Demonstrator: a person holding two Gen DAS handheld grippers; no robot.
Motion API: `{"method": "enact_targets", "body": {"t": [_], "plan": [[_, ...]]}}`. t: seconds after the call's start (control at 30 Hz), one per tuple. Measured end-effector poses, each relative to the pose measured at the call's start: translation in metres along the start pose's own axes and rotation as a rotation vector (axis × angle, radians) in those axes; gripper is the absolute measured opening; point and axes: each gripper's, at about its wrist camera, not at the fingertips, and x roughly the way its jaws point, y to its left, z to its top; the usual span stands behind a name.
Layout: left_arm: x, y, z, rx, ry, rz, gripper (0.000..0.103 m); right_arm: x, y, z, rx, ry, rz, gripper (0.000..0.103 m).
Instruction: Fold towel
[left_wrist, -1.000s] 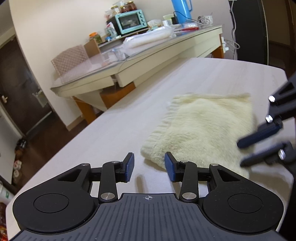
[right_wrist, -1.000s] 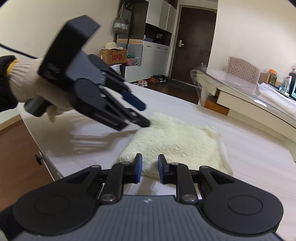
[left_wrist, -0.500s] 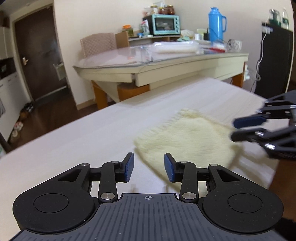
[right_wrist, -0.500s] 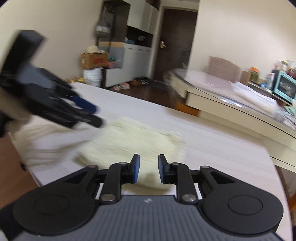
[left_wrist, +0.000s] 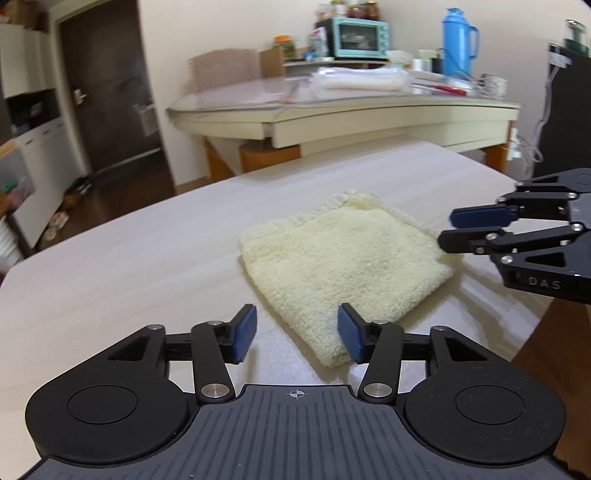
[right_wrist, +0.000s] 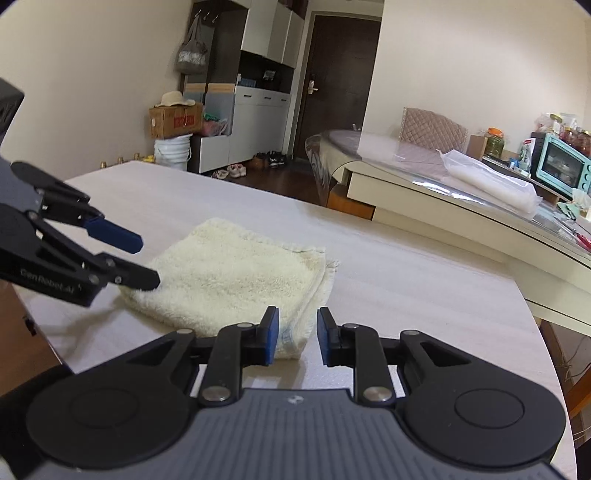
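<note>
A cream fluffy towel (left_wrist: 343, 266) lies folded into a small square on the pale wooden table (left_wrist: 129, 266); it also shows in the right wrist view (right_wrist: 229, 277). My left gripper (left_wrist: 295, 336) is open and empty, its fingers just short of the towel's near corner. My right gripper (right_wrist: 294, 334) is open and empty at another corner, where the folded layers show. Each gripper appears in the other's view: the right one (left_wrist: 448, 229) at the towel's right corner, the left one (right_wrist: 147, 258) at its left corner.
The table's near edge (right_wrist: 48, 350) drops to a dark floor. A second, glass-topped table (left_wrist: 332, 107) stands behind with a teal toaster oven (left_wrist: 360, 37), a blue thermos (left_wrist: 458, 40) and a plastic-wrapped bundle (right_wrist: 491, 181). A cabinet and cardboard box (right_wrist: 175, 120) stand by the far wall.
Both grippers have swung round to opposite corners of the towel and come closer to it. The right gripper's jaws have opened wider. The towel has stayed flat on the table.
</note>
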Motion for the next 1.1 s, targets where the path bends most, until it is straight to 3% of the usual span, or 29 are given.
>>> {"method": "enact_targets", "body": {"t": [0.4, 0.73, 0.87, 1.1], "plan": [[-0.003, -0.006, -0.002, -0.061, 0.014, 0.093, 0.074, -0.006, -0.007, -0.004, 0.065, -0.002, 0.02, 0.05], [-0.005, -0.006, -0.004, -0.078, 0.002, 0.104, 0.09, -0.014, -0.006, -0.009, 0.101, 0.005, 0.019, 0.069], [-0.004, -0.005, -0.005, -0.1, -0.01, 0.111, 0.093, -0.017, -0.004, -0.007, 0.106, 0.001, 0.017, 0.078], [-0.003, -0.005, -0.005, -0.111, -0.01, 0.114, 0.094, -0.022, -0.003, -0.005, 0.112, -0.007, 0.006, 0.081]]}}
